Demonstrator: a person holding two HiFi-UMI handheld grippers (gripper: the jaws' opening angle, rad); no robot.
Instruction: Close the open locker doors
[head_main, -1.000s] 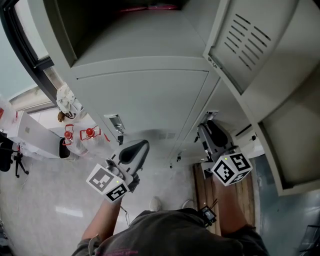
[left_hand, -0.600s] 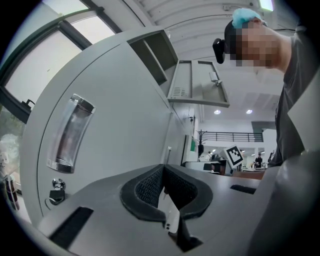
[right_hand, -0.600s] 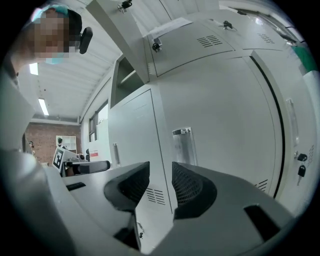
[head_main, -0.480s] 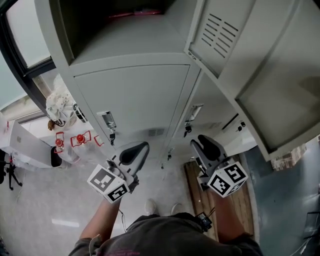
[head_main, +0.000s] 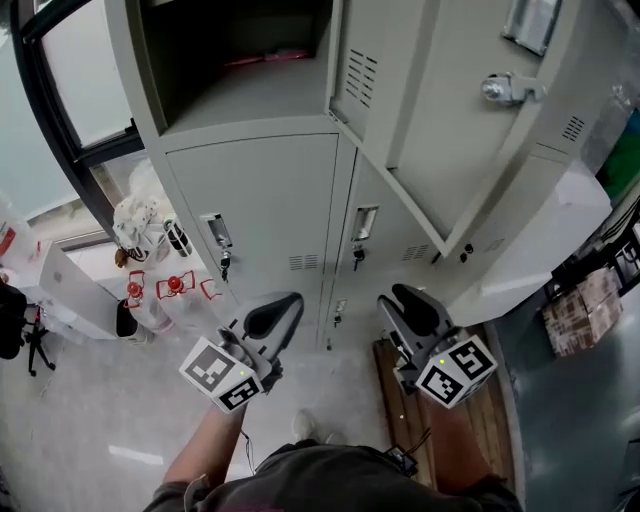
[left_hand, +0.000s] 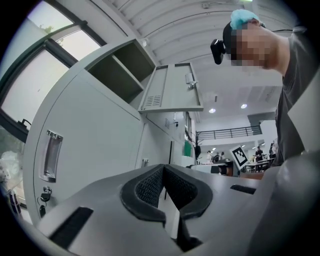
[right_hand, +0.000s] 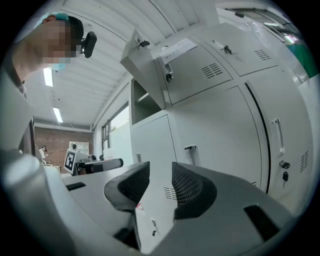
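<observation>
Hovering in front of the locker bank, the left gripper has its jaws pinched together with nothing between them. The right gripper beside it stands with its jaws parted, also empty. Both point toward the two lower doors, which are already shut, with keys hanging from the locks. Above them, the open door of the upper left locker swings out toward the person, well apart from both grippers. Its vent slots sit near the hinge side, and the dark compartment it belongs to gapes just to its left. The left gripper view shows that same door from below, jutting out over the shut fronts.

The door looks like thin painted sheet steel: probably light, stiff, free-swinging on its hinges, and too smooth to pinch well. A flat push on the outer face near the free edge, far from the hinge, would likely serve better than a grasp. It may bounce back unless it is pressed home until the latch catches.

No brand or lettering can be read anywhere. The only print is the black-and-white square pattern on each marker cube.
</observation>
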